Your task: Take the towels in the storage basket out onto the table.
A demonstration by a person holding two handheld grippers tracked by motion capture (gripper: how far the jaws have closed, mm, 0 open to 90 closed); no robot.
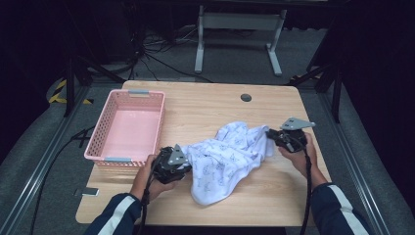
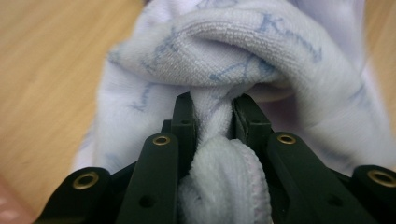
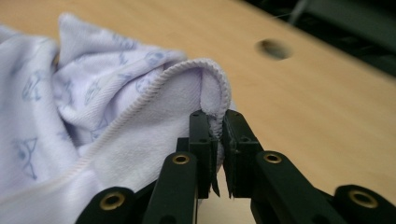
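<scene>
**Soft printed towel gripped at both ends on a wooden table**

Where a person stands at the near edge of a light wooden table [image 1: 205,105], a rumpled white towel [image 1: 225,159] with a faint blue print lies across the middle of it, slightly toward the right. A pink plastic basket [image 1: 105,125] sits at the left side of the table, and nothing shows inside it.

Each hand holds a set of black tongs. The left tongs [image 1: 172,164] are closed on a thick bunched wad at the towel's left end; in the left gripper view the cloth bulges out between and below the jaws. The right tongs [image 1: 286,138] are pinched nearly together on the stitched hem at the towel's right corner; the right gripper view shows the hem curling over the jaw tips.

The cloth looks like terry: light, limp and a little fuzzy, so it should not slip easily but will sag and fold wherever it is unsupported. By my judgement, the hemmed corners are the best places to take hold, since a thin edge gives a clean pinch, while a bunched grab like the left one hides the corners and makes spreading harder.
</scene>
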